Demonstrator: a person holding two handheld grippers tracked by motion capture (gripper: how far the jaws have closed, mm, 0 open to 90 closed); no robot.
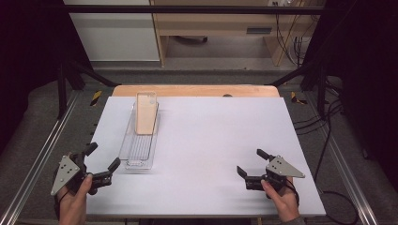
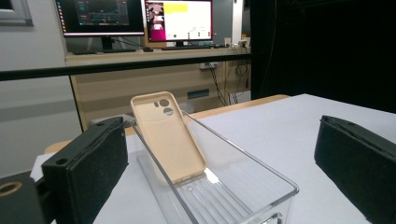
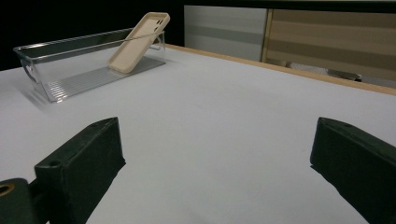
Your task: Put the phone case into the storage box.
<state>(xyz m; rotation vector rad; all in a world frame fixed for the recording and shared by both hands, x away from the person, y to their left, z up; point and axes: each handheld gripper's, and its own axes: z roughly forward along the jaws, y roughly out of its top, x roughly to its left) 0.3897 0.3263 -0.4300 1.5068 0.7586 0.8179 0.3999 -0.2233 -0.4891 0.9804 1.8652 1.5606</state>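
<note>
Though propped, phone case [image 1: 146,113] inside tray [image 1: 132,154]

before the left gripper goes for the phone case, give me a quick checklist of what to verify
1. Left gripper open: ok, jaws stand wide apart.
2. Right gripper open and holding nothing: ok.
3. Beige phone case reachable: ok, it leans tilted at the far end of the clear plastic tray, top edge above the rim.
4. Path to the case: ok, the tray's near half is bare.
5. Tray steady on the white table: cannot tell, nothing holds it.
</note>
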